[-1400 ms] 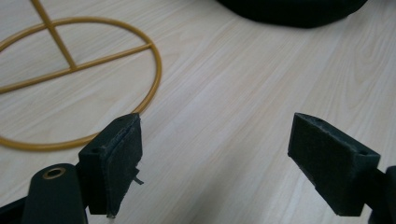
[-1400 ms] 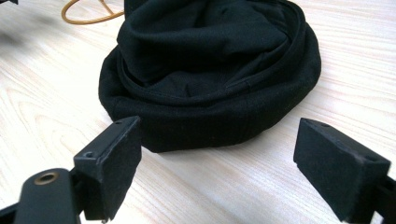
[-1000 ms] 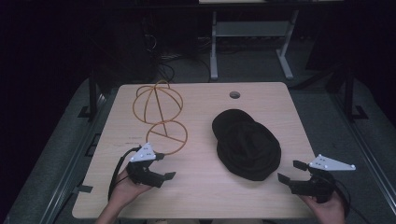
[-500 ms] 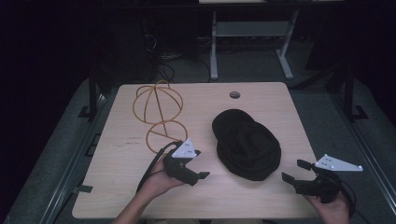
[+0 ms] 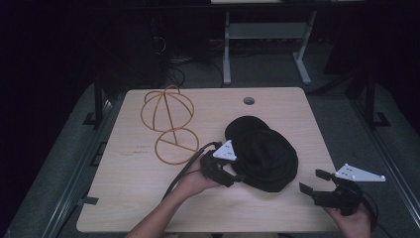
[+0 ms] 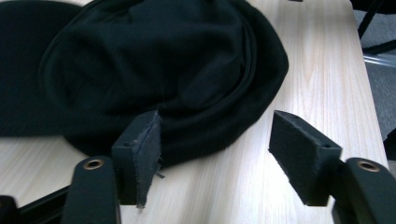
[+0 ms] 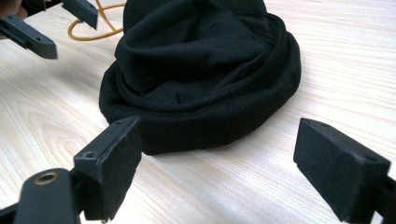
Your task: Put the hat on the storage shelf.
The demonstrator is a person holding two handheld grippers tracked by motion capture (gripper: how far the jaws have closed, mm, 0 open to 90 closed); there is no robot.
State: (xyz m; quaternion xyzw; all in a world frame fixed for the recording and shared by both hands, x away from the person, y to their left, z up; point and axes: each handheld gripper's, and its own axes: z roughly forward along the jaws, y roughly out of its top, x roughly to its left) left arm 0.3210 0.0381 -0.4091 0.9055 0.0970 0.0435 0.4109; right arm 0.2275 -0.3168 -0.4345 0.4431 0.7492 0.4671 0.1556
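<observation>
Black hat (image 5: 265, 153) on table (image 5: 124, 198), just ahead of left tongs (image 5: 236, 177), jaws wide, one pad at its brim | right tongs (image 5: 313, 182) nearby, wide, empty, hand low at table edge

Pale wooden table (image 5: 129, 198) bearing black hat (image 5: 265, 151), wire frame (image 5: 168, 124).

Wire frame (image 5: 168, 126) far-left on wooden table (image 5: 124, 198); desk legs (image 5: 228, 54) on floor behind.
</observation>
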